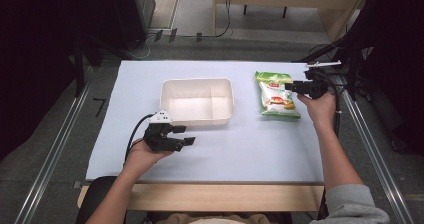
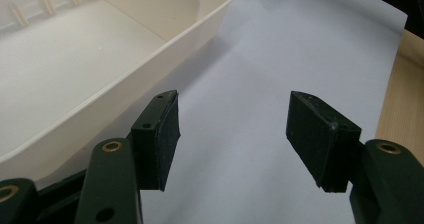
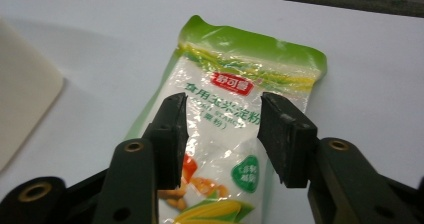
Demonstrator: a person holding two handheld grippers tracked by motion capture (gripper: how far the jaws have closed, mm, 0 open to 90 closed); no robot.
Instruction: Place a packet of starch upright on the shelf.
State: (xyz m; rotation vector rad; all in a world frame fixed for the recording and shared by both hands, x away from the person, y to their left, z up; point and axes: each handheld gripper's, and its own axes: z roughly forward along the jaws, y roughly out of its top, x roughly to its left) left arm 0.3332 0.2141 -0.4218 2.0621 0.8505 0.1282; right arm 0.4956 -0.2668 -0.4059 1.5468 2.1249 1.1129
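The table [image 1: 240,149], covered in a white sheet, carries everything here. The largest thing on it is a cream plastic tray [image 1: 196,101] with a divider inside, sitting left of centre toward the far half; in the left gripper view its near corner wall [image 2: 165,49] runs just beside the left-hand jaw. To the right of the tray, apart from it, a green and white starch packet [image 1: 276,95] printed with corn lies flat on the sheet, its long side running near to far. The right claw [image 1: 291,87] hangs at the packet's far right edge, pointing left across it; in the right gripper view its jaws stand apart above the packet [image 3: 225,134], released, the pads not pressing on the film. The left claw [image 1: 188,135] rests low at the near left, just in front of the tray's near wall, pointing right; its jaws [image 2: 232,139] are spread wide over bare sheet with nothing between them.
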